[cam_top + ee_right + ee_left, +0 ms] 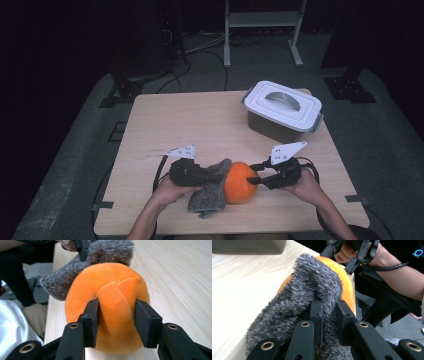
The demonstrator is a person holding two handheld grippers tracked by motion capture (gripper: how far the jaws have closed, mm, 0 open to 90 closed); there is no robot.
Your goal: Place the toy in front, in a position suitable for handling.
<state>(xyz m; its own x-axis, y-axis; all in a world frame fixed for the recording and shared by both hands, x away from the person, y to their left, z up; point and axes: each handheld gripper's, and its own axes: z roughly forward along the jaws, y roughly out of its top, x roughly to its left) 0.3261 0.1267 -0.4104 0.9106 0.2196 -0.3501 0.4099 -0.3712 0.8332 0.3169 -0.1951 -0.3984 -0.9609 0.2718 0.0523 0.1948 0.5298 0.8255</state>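
Note:
An orange plush ball [240, 181] rests on the wooden table [175, 120] near its front edge. A grey fuzzy cloth [207, 197] drapes over the ball's left side and hangs down to the tabletop. My left gripper [216, 176] is shut on a fold of that cloth [307, 290], with the ball [349, 287] just behind it. From the right, my right gripper [254, 179] grips the ball [115, 290]. Its pads [91, 320] press into the plush and raise a ridge between them. The cloth [100, 255] lies over the ball's far side in the right gripper view.
A grey storage bin with a white handled lid [282, 110] stands shut at the table's back right. The table's front edge runs just below the ball. A black chair frame [384, 302] sits past that edge, beside the person's forearm.

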